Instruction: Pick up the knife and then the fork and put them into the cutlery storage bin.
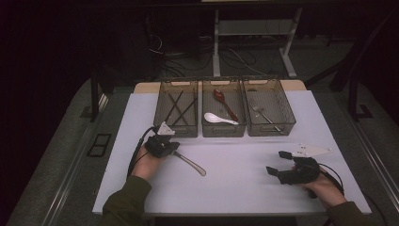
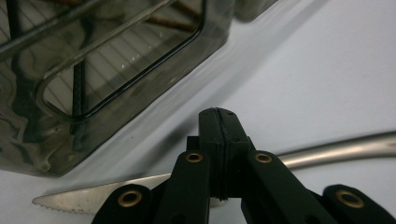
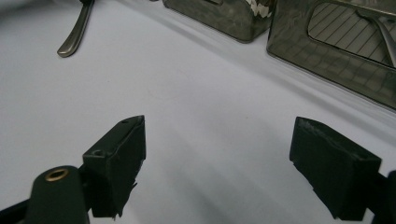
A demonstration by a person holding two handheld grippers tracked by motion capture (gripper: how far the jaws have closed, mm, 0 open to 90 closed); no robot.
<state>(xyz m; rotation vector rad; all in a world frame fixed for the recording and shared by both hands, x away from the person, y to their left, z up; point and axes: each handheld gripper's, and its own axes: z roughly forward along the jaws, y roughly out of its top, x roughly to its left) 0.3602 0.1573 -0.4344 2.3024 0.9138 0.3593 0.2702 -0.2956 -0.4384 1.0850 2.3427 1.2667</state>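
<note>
The table knife lies flat on the white table, in front of the leftmost of three smoky translucent bins, and the left tongs are clamped together across its middle, where blade meets handle. In the left gripper view the serrated blade tip points out to the lower left past the black jaws, while the rounded steel handle runs off to the right; in the high view the handle trails toward the table's centre from under the left tongs, which sit just in front of the left bin. That bin holds dark chopsticks lying crossed. The middle bin carries a white soup spoon and a reddish-brown spoon, and the right bin holds a metal fork. The left hand wraps the gripper body, its olive sleeve coming in from the bottom edge, and a cable loops beside it. Well apart, near the table's right front corner, the right tongs rest low over bare table with their jaws standing wide apart and nothing between them; the right gripper view shows both black pads over the plain white surface, the knife's handle end far off at the upper left, and bin walls at the upper right. The right hand holds that gripper from behind.
</note>
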